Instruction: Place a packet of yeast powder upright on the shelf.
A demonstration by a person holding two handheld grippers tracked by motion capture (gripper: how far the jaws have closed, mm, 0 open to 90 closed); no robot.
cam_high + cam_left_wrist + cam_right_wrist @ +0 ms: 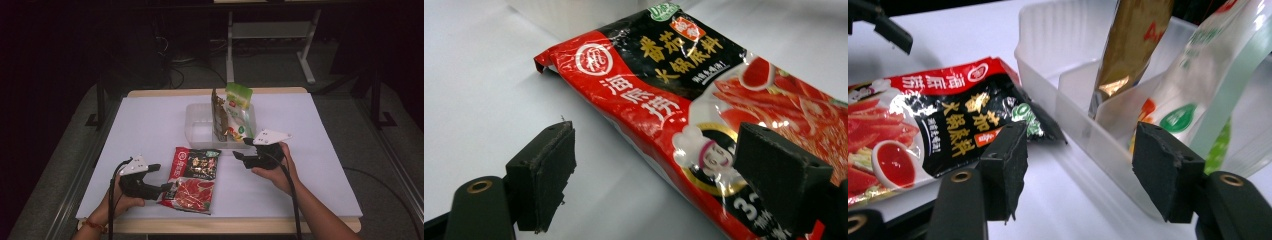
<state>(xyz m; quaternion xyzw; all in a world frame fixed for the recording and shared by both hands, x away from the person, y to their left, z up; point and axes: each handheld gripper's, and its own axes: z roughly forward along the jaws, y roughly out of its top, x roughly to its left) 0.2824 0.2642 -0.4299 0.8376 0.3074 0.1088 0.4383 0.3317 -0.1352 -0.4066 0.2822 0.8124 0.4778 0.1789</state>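
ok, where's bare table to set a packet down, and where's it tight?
Free: the table left of the clear bin, and the right side past the right gripper. Tight: the middle front, where the red packet lies between the left gripper and the bin.

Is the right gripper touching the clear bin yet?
Apart. In the right gripper view, the right gripper has open jaws short of the clear bin, with white table visible between the pads and the bin wall.
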